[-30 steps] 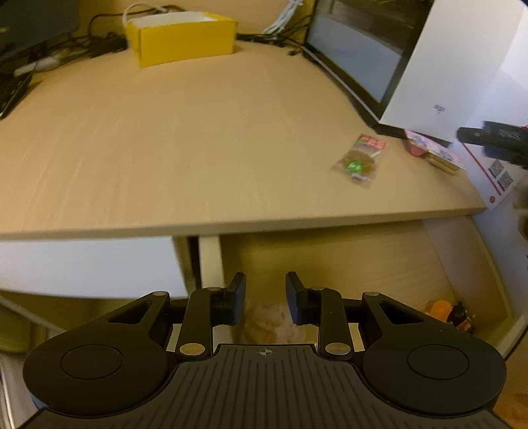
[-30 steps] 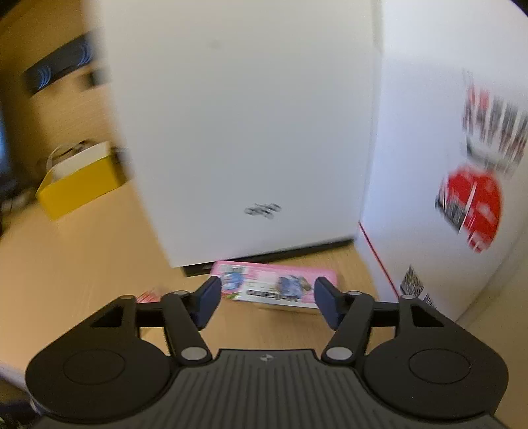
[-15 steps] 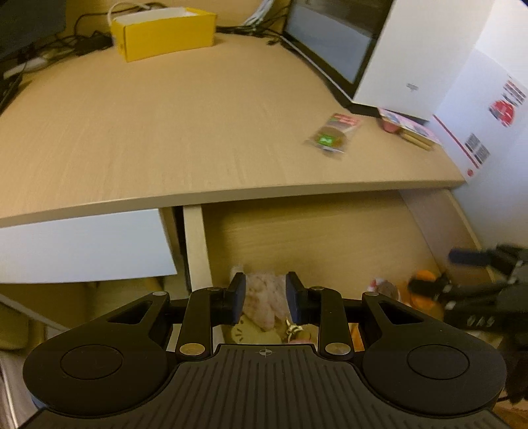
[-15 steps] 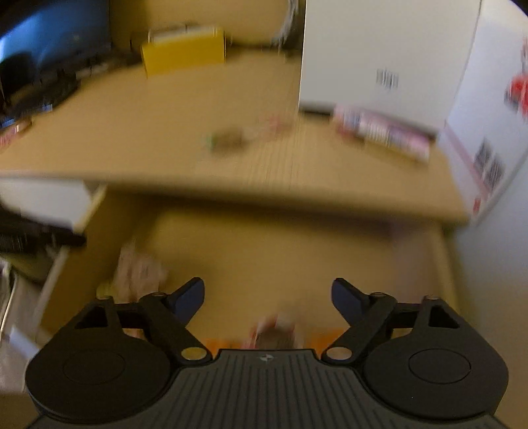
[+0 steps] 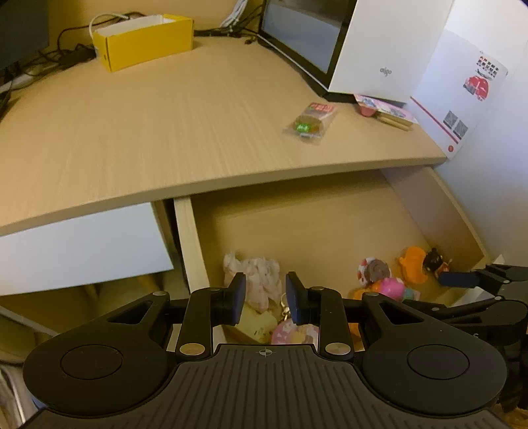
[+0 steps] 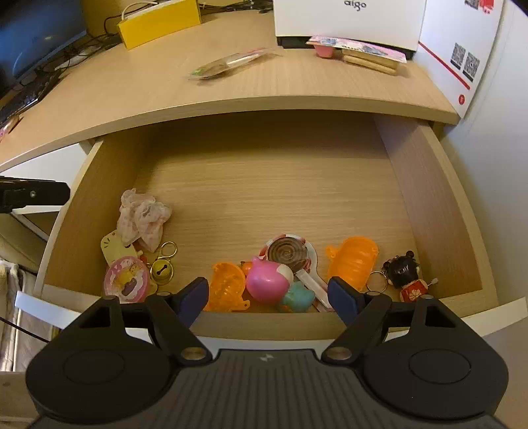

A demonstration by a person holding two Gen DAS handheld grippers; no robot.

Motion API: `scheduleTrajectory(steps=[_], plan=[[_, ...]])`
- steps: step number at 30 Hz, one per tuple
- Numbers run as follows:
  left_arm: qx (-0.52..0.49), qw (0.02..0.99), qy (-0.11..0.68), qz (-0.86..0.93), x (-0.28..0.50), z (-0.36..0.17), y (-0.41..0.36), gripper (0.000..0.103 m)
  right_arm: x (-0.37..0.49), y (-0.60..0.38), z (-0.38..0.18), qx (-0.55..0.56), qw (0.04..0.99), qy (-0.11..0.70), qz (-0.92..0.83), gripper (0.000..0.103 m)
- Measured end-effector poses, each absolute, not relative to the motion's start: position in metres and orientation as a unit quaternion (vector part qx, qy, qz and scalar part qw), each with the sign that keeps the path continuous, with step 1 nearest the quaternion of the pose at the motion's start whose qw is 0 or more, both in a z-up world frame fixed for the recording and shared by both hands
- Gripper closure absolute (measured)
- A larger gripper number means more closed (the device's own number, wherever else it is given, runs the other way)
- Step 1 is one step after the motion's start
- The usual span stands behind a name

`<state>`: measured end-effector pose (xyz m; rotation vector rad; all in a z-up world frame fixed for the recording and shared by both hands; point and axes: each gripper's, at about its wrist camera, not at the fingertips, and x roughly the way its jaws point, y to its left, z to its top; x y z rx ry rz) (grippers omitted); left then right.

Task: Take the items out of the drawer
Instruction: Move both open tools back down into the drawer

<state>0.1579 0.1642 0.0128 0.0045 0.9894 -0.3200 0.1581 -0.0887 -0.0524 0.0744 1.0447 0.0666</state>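
Several small toys lie along the front wall of the open drawer (image 6: 429,184), which stands pulled out from under the counter (image 6: 148,89). Taking the pink pig toy (image 6: 267,280) as the landmark: an orange shell (image 6: 227,283) touches it on the left, a swirl lollipop (image 6: 287,254) lies just behind it, a teal figure (image 6: 297,297) sits at its right front, and a second orange shell (image 6: 353,260) lies further right, with a black-haired doll keychain (image 6: 404,274) beyond that near the drawer's right wall. Well left of the pig are a gold bell (image 6: 161,272), a round pink case (image 6: 127,279) and a crumpled pink cloth (image 6: 143,219).

The right gripper (image 6: 269,293) hovers over the drawer's front edge, jaws spread wide and empty, the pig showing between them. The left gripper (image 5: 265,293) hangs above the cloth (its jaws parted narrowly, nothing held).

On the counter above sit a snack packet (image 6: 227,64), a yellow box (image 6: 158,21) and a white box (image 6: 349,16).
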Motion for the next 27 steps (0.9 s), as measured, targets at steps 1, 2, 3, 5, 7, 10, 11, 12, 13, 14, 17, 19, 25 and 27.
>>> scheduleTrajectory(steps=[1,2,3,5,7,10,11,12,13,14,17,19,25,27], plan=[[0.000,0.867,0.474,-0.152,0.158,0.011,0.166,0.074,0.157,-0.088,-0.052,0.037,0.866,0.497,0.034,0.022],[-0.003,0.868,0.472,-0.151,0.158,0.010,0.168,0.074,0.155,-0.087,-0.051,0.037,0.867,0.496,0.038,0.022],[-0.008,0.871,0.468,-0.147,0.157,0.009,0.173,0.074,0.154,-0.086,-0.051,0.036,0.867,0.495,0.041,0.021],[-0.010,0.874,0.466,-0.138,0.156,0.007,0.181,0.074,0.152,-0.086,-0.049,0.042,0.867,0.494,0.050,0.020],[-0.001,0.869,0.475,-0.137,0.156,0.004,0.186,0.076,0.150,-0.090,-0.047,0.056,0.865,0.495,0.065,0.018],[0.023,0.856,0.489,-0.165,0.156,-0.001,0.180,0.076,0.147,-0.094,-0.045,0.068,0.860,0.499,0.081,0.014],[0.033,0.850,0.495,-0.179,0.156,-0.003,0.176,0.076,0.146,-0.094,-0.045,0.069,0.859,0.501,0.085,0.013],[0.042,0.843,0.501,-0.192,0.157,-0.005,0.170,0.076,0.146,-0.093,-0.046,0.067,0.856,0.505,0.089,0.008],[0.051,0.836,0.507,-0.203,0.157,-0.008,0.165,0.076,0.146,-0.091,-0.046,0.064,0.852,0.510,0.096,0.004],[0.059,0.828,0.515,-0.215,0.158,-0.010,0.159,0.076,0.147,-0.089,-0.047,0.059,0.848,0.516,0.104,0.002],[0.087,0.788,0.554,-0.254,0.162,-0.022,0.141,0.076,0.149,-0.087,-0.050,0.052,0.840,0.527,0.120,0.002],[0.118,0.770,0.569,-0.264,0.165,-0.028,0.128,0.076,0.153,-0.089,-0.051,0.053,0.834,0.536,0.119,0.007],[0.155,0.700,0.650,-0.254,0.184,-0.054,0.109,0.076,0.171,-0.109,-0.037,0.065,0.835,0.533,0.119,0.010],[0.147,0.676,0.678,-0.249,0.189,-0.062,0.109,0.078,0.180,-0.114,-0.032,0.054,0.840,0.528,0.113,0.010]])
